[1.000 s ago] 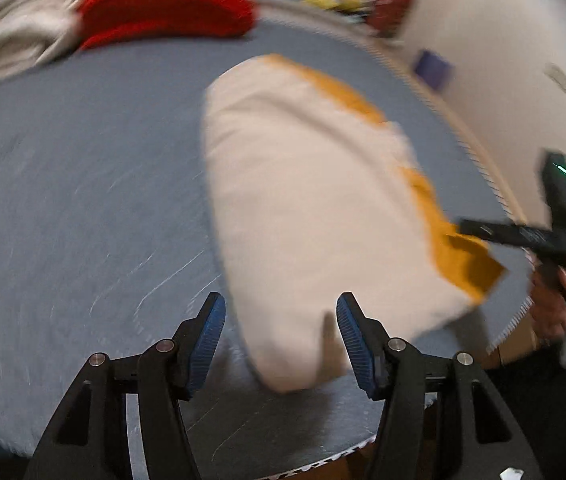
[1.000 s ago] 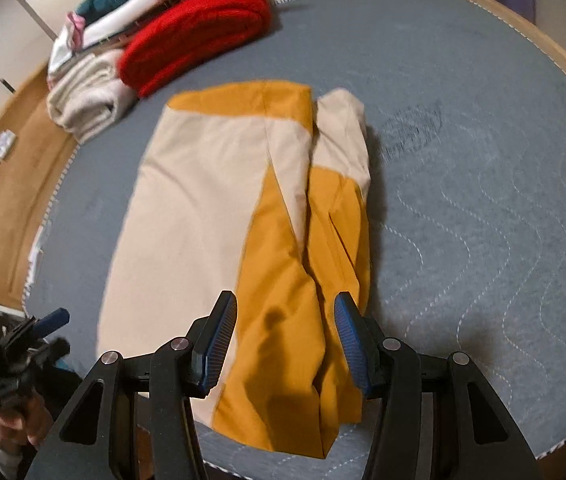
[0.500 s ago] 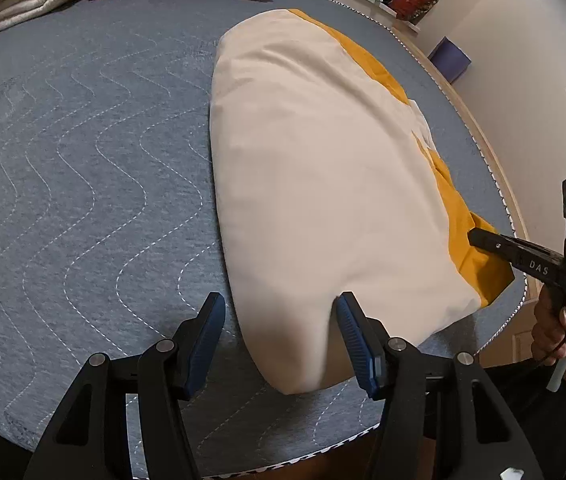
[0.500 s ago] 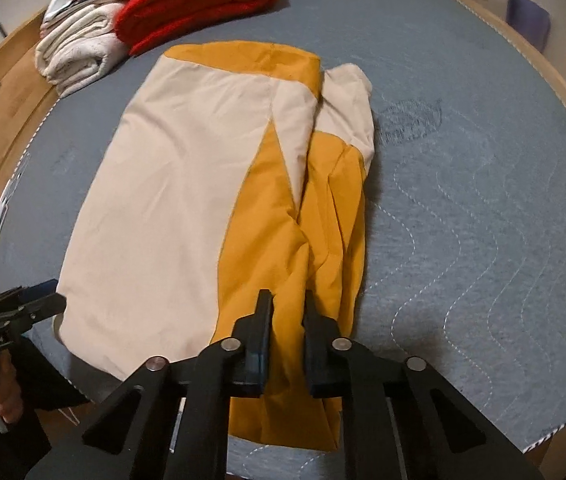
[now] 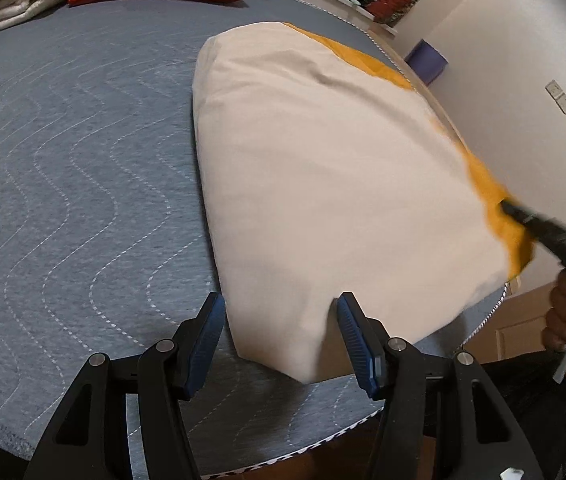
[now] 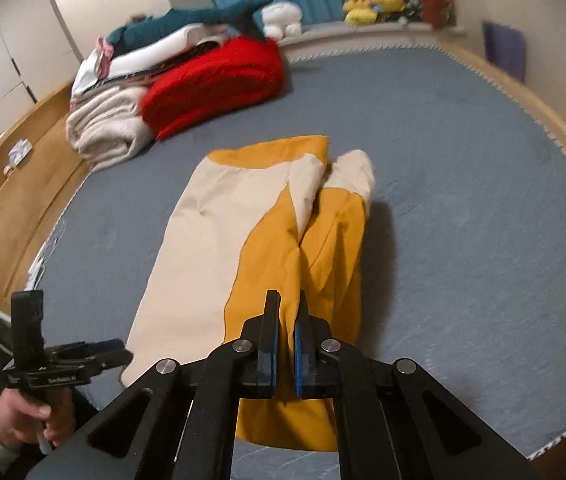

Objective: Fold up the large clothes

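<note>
A large cream and mustard-yellow garment (image 6: 251, 240) lies lengthwise on the grey quilted bed (image 6: 463, 200). My right gripper (image 6: 286, 312) is shut on the yellow hem at the near end and lifts it off the bed. In the left wrist view the garment (image 5: 323, 184) shows mostly cream, and my left gripper (image 5: 279, 328) is open with the cream near corner between its fingers. The right gripper (image 5: 523, 216) shows there, clamped on the yellow edge at the right.
A folded red blanket (image 6: 215, 84) and a cream blanket (image 6: 103, 128) are stacked at the far left of the bed, with more bedding behind. Plush toys (image 6: 375, 0) sit on a far ledge. A wooden floor strip (image 6: 15, 184) runs along the left.
My right gripper has closed on the yellow hem and raised it. My left gripper has stayed open and moved closer to the cream corner.
</note>
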`<state>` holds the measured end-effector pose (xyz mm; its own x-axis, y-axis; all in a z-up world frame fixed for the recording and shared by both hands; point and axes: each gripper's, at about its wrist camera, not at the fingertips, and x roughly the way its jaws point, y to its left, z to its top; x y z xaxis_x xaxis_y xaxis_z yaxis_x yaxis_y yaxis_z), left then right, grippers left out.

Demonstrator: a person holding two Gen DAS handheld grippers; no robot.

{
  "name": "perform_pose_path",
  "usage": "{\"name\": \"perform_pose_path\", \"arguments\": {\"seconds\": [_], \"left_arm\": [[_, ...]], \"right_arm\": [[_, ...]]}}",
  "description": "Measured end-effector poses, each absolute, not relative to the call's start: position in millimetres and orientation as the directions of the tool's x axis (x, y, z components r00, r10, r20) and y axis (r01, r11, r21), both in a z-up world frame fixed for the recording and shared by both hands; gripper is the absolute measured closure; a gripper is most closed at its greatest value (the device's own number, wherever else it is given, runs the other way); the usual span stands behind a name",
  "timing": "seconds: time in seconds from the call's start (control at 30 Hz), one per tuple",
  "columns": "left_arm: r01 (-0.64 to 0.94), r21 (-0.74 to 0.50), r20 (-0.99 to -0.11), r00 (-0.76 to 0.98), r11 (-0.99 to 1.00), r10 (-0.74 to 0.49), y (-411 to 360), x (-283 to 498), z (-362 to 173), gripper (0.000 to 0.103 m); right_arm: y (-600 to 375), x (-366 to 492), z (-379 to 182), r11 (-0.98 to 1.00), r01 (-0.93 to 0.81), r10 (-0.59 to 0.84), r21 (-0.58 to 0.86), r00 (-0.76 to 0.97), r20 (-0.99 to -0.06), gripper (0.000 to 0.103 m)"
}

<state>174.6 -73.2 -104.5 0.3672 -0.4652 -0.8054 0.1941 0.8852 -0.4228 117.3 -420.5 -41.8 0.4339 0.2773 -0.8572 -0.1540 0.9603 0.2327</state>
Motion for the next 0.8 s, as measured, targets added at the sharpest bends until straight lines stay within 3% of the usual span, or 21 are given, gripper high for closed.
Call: {"name": "perform_pose_path", "arguments": {"seconds": [0.13, 0.2, 0.3, 0.37, 0.5, 0.6, 0.67, 0.8], "left_arm": [[0.232, -0.436, -0.811, 0.319, 0.870, -0.491, -85, 177, -110, 0.049], [0.258, -0.450, -0.815, 0.274, 0.855, -0.511, -92, 179, -115, 0.049], [0.305, -0.354, -0.886, 0.194, 0.884, -0.422, -104, 181, -144, 0.043], [0.273, -0.363, -0.899, 0.151, 0.891, -0.412, -103, 182, -160, 0.042], [0.291, -0.331, -0.906, 0.168, 0.898, -0.388, -105, 181, -154, 0.042], [0.324, -0.291, -0.915, 0.180, 0.900, -0.360, -111, 180, -151, 0.041], [0.308, -0.304, -0.914, 0.173, 0.902, -0.367, -111, 186, -149, 0.041], [0.295, -0.335, -0.898, 0.188, 0.895, -0.398, -102, 190, -139, 0.041]], "right_arm": [[-428, 124, -94, 0.992, -0.097, 0.109, 0.086, 0.262, -0.959, 0.098], [-427, 127, -102, 0.992, -0.113, 0.089, 0.062, 0.258, -0.962, 0.098], [-423, 128, -103, 0.990, -0.134, 0.079, 0.042, 0.284, -0.955, 0.098], [-420, 130, -124, 0.991, -0.134, 0.046, 0.016, 0.226, -0.973, 0.098], [-406, 132, -149, 0.979, -0.191, -0.034, -0.065, 0.163, -0.986, 0.098], [-410, 135, -154, 0.981, -0.190, -0.019, -0.043, 0.127, -0.992, 0.094], [-419, 137, -148, 0.990, -0.140, -0.006, -0.025, 0.137, -0.991, 0.085], [-433, 154, -108, 0.995, -0.074, 0.089, 0.069, 0.320, -0.943, 0.076]]}}
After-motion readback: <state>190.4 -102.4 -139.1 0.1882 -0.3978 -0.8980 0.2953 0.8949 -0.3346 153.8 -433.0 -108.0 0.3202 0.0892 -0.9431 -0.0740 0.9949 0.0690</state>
